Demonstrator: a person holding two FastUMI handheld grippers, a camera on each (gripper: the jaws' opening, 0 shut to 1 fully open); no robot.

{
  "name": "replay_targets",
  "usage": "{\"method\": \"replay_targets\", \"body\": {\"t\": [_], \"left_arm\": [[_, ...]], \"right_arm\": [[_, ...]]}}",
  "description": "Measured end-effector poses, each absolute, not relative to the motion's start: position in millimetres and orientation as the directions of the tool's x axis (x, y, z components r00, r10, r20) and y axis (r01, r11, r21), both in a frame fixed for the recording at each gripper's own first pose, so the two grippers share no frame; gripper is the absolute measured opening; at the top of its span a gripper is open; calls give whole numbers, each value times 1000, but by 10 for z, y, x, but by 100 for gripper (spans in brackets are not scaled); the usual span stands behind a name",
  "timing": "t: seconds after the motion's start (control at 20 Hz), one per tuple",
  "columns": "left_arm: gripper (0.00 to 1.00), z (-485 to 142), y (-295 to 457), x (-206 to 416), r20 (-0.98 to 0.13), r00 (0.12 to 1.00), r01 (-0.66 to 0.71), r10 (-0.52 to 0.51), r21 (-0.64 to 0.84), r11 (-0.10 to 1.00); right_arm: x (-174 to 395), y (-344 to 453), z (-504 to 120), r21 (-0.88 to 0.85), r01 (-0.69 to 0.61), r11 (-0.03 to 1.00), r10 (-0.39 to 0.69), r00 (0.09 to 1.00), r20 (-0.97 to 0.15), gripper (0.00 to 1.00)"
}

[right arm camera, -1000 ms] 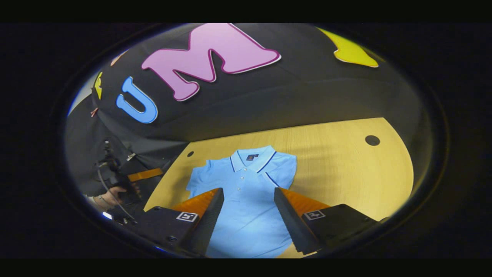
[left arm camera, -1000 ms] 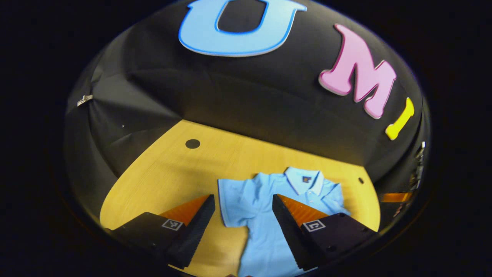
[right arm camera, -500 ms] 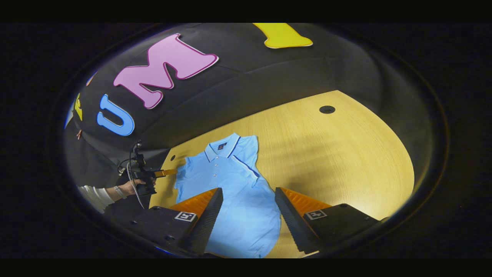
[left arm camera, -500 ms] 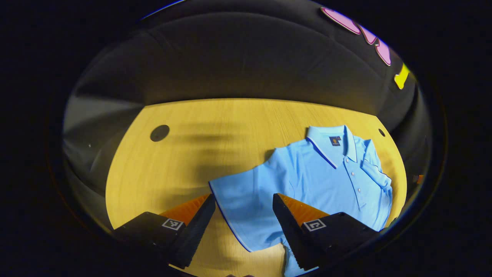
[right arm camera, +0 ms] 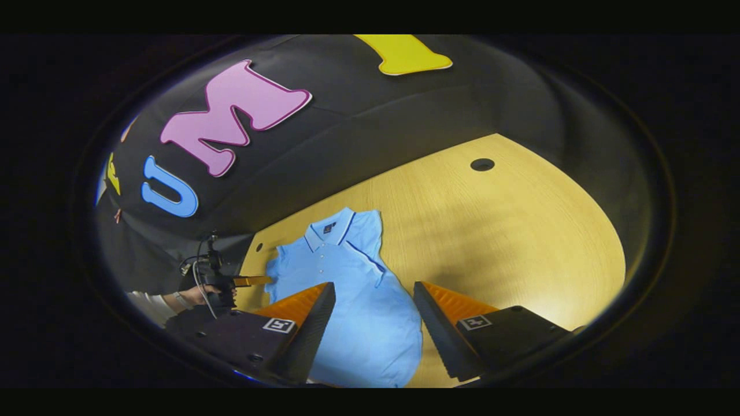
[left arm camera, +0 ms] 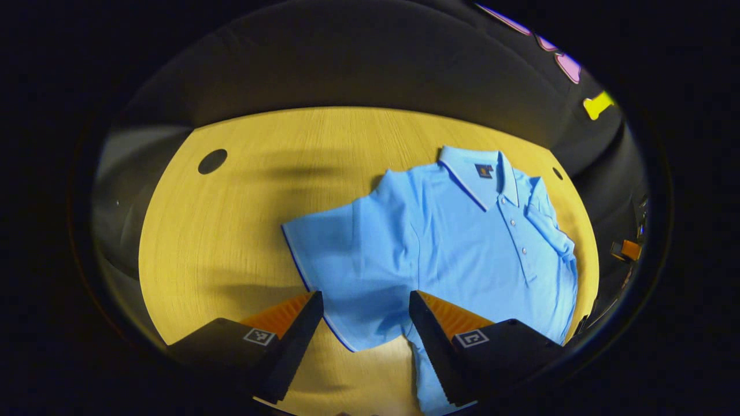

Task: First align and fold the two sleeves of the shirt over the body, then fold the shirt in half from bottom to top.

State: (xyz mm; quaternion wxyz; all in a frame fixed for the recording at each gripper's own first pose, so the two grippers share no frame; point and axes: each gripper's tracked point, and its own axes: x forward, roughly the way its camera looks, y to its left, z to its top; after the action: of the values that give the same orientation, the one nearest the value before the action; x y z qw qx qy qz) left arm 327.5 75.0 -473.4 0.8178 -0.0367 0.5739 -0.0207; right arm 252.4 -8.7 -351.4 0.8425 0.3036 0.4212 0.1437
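Note:
A light blue polo shirt lies face up on the wooden table, collar at the far right. One short sleeve spreads out flat toward me; its hem sits between the fingers of my open left gripper, just above the cloth. The other sleeve lies folded over the body. In the right gripper view the shirt runs down between the fingers of my open right gripper, which holds nothing. The left gripper shows there by the shirt's far sleeve.
The table has a large round hole and a small one near the collar. Another large hole is at the far side in the right gripper view. A hand with a white cuff holds the left gripper. Black cloth walls surround the table.
The left gripper has tipped down and come in over the spread sleeve, so the shirt looks larger. The right gripper has drifted slightly; the shirt sits a little farther left in its view.

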Motion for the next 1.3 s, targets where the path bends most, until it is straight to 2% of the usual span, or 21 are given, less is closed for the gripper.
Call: {"method": "replay_targets", "body": {"t": [0.05, 0.1, 0.2, 0.4, 0.45, 0.5, 0.7, 0.75, 0.8, 0.85, 0.95, 1.15, 1.25, 1.3], "left_arm": [[97, -4759, 823, 3307, -937, 350, -6, -26, -30, 1000], [92, -4787, 850, 3349, -932, 362, -3, -2, -3, 1000], [78, -4775, 848, 3412, -922, 387, -16, 11, 5, 1000], [21, -4779, 723, 3480, -908, 420, -17, -11, -20, 1000], [17, -4767, 656, 3499, -903, 428, -13, -33, -43, 999], [9, -4741, 584, 3501, -900, 432, -8, -62, -73, 997], [7, -4486, 224, 3562, -863, 480, 49, -161, -156, 986], [2, -4395, 148, 3576, -850, 498, 69, -172, -160, 985], [6, -4305, 66, 3583, -838, 511, 88, -191, -170, 982], [6, -4224, -2, 3576, -832, 517, 103, -202, -174, 979], [6, -4165, -117, 3518, -833, 509, 125, -216, -176, 976], [7, -4387, -253, 3428, -870, 459, 163, -182, -119, 979], [14, -4476, -423, 3347, -878, 424, 185, -223, -157, 970], [36, -4498, -477, 3323, -880, 415, 191, -234, -167, 967]], "right_arm": [[2521, -71, -3512, 634, 12, 773, 501, 600, -623, 87], [2522, -68, -3497, 635, 10, 772, 503, 600, -622, 87], [2506, -70, -3500, 631, 6, 776, 502, 599, -624, 87], [2482, -100, -3503, 622, 6, 783, 497, 596, -630, 87], [2476, -105, -3494, 624, 6, 781, 498, 597, -629, 87], [2476, -113, -3479, 626, 6, 780, 499, 598, -627, 87], [2484, -151, -3489, 622, 10, 783, 492, 602, -629, 87], [2482, -152, -3492, 620, 10, 784, 491, 602, -630, 87], [2480, -160, -3489, 619, 9, 785, 490, 602, -630, 87], [2476, -162, -3488, 619, 8, 785, 490, 603, -630, 87], [2478, -142, -3491, 619, 7, 785, 491, 601, -630, 87], [2451, -97, -3532, 608, -4, 794, 495, 586, -642, 87], [2411, -87, -3570, 595, -16, 804, 494, 574, -653, 87], [2393, -82, -3580, 588, -22, 809, 493, 570, -657, 87]]}}
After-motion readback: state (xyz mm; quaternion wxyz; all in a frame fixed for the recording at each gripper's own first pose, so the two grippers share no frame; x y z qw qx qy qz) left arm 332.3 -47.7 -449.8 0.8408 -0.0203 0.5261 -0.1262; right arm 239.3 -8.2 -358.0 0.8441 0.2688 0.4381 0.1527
